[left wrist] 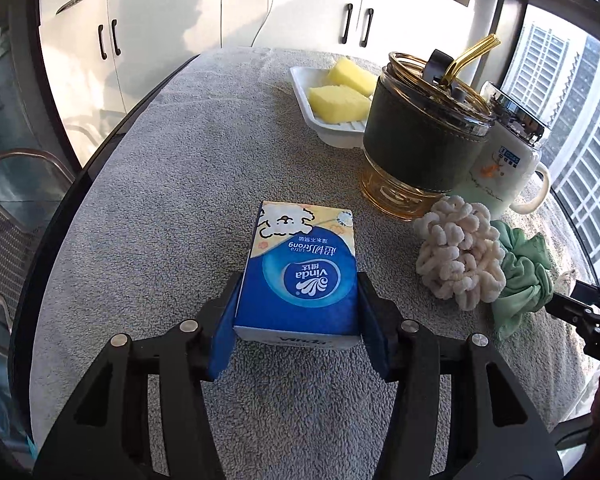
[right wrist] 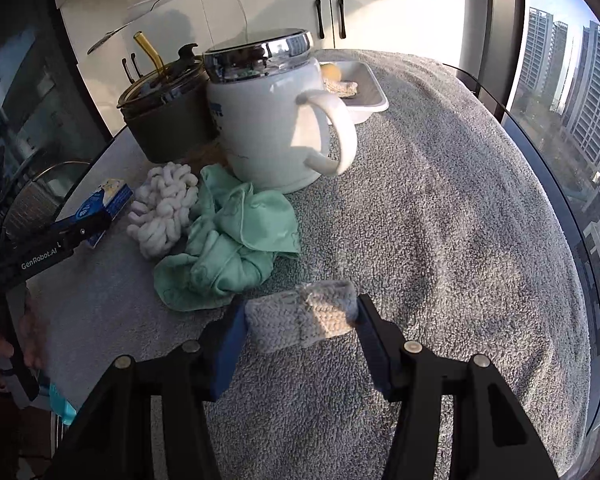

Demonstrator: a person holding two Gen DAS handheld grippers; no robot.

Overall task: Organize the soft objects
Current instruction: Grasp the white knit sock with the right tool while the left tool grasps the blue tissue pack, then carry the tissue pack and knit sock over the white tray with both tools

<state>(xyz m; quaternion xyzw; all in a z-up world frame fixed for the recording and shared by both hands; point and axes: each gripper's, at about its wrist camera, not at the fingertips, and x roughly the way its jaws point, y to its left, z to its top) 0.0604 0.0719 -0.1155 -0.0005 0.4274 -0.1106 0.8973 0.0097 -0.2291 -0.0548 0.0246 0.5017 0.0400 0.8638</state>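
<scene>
**Q:** Gripping anything right now, either of them?

**A:** Yep, both. The left gripper [left wrist: 298,300] has its blue pads pressed on the two long sides of the tissue pack [left wrist: 298,272], a blue Vinda one with a white cartoon dog at the far end. The pack sits low over the grey towel [left wrist: 172,184] covering the table; can't tell if it's touching. The right gripper [right wrist: 300,316] is pinched onto a folded beige knit cloth [right wrist: 304,316], pads pushing in from both ends, also right down by the towel.

**Q:** Where's the other soft stuff?

**A:** From the left wrist view, the cream chunky-yarn bundle [left wrist: 458,256] lies at about 2 o'clock from the tissue pack, and the mint green cloth [left wrist: 524,276] is crumpled just past it at 3 o'clock, touching it. In the right wrist view that green cloth is at 11 o'clock from the knit cloth, nearly against it, with the yarn bundle further out at 10 o'clock.

**Q:** And the rest?

**A:** Behind the soft pile there's an amber glass cup [left wrist: 424,140] with a dark sleeve, lid and yellow straw, at 1 o'clock from the tissue pack. Just beside it stands a white mug [right wrist: 276,120] with a chrome lid, handle pointing right in the right wrist view. Further back at 12 to 1 o'clock sits a white tray [left wrist: 332,136] holding two yellow sponges [left wrist: 340,104]. White cabinets [left wrist: 236,4] run along the back.
</scene>
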